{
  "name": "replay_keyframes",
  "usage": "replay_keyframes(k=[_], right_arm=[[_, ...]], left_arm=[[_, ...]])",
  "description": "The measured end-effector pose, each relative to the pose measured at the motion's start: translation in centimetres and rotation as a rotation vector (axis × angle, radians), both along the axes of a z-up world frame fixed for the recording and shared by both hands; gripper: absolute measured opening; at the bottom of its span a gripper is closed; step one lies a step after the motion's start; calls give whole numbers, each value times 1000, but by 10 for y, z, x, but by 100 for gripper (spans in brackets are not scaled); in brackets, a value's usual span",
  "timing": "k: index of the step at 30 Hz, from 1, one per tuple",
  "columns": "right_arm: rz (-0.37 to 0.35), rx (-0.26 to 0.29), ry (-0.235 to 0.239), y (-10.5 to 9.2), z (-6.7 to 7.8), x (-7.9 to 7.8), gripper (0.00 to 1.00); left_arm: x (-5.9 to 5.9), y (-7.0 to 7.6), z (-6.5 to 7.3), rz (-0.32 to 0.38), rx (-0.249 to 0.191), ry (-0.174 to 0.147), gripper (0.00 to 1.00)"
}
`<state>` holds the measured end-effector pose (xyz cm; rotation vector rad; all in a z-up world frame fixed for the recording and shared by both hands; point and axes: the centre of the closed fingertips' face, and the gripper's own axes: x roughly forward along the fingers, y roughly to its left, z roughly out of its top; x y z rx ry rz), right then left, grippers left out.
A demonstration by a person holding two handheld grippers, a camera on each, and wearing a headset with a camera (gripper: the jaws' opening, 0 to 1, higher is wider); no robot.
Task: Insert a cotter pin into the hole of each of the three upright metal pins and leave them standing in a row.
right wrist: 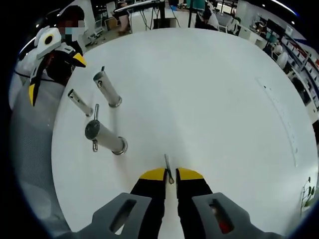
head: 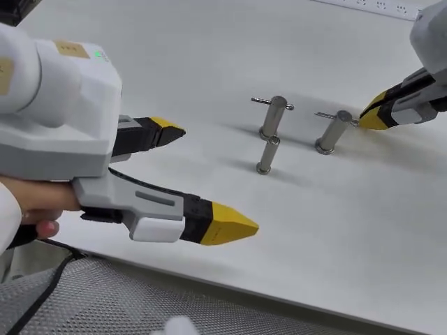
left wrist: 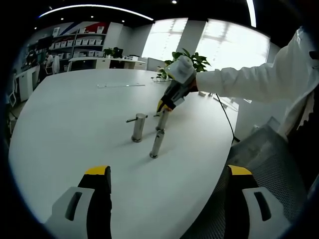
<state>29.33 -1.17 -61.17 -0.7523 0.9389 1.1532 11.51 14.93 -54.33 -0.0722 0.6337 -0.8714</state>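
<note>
Three smooth steel cylinders on flat round feet, upright in a loose triangle on the matte white tabletop [head: 209, 49]: back pin [head: 274, 115], right pin [head: 334, 132], front pin [head: 267, 155]. Thin wire cotters [head: 262, 102] crosswise through the heads of back and right pin. Left tongs [head: 216, 179] held level near the tabletop edge, hand [head: 38, 202] round the white grip, yellow wedge tips spread wide, gripping nothing. Right tongs [head: 368, 118] on an outstretched white sleeve [left wrist: 249, 79], tips just beside right pin, clenched on a slim cotter pin [right wrist: 168, 167].
</note>
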Motion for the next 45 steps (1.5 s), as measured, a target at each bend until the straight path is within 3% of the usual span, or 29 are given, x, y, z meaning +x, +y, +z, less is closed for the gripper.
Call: replay_keyframes(k=[13, 15, 16, 17, 28, 34, 39, 45], right_arm=[[13, -16, -14, -1, -1, 6, 0], [32, -24, -26, -1, -1, 5, 0], [90, -40, -59, 0, -1, 6, 0], [95, -42, -63, 0, -1, 6, 0], [78, -45, -83, -1, -1, 9, 0], [43, 5, -89, -1, 12, 9, 0], [58, 26, -136, -3, 24, 10, 0], [71, 80, -185, -4, 42, -2, 0]], left_arm=[[1, 1, -4, 2, 6, 7, 92], [1, 0, -4, 0, 4, 9, 92], [1, 0, -4, -1, 3, 9, 92], [1, -1, -4, -2, 3, 9, 92], [6, -2, 0, 16, -22, 6, 87], [5, -4, 3, 18, -27, 1, 85], [5, -6, 7, 21, -37, -3, 84], [7, -9, 15, 28, -59, -13, 81]])
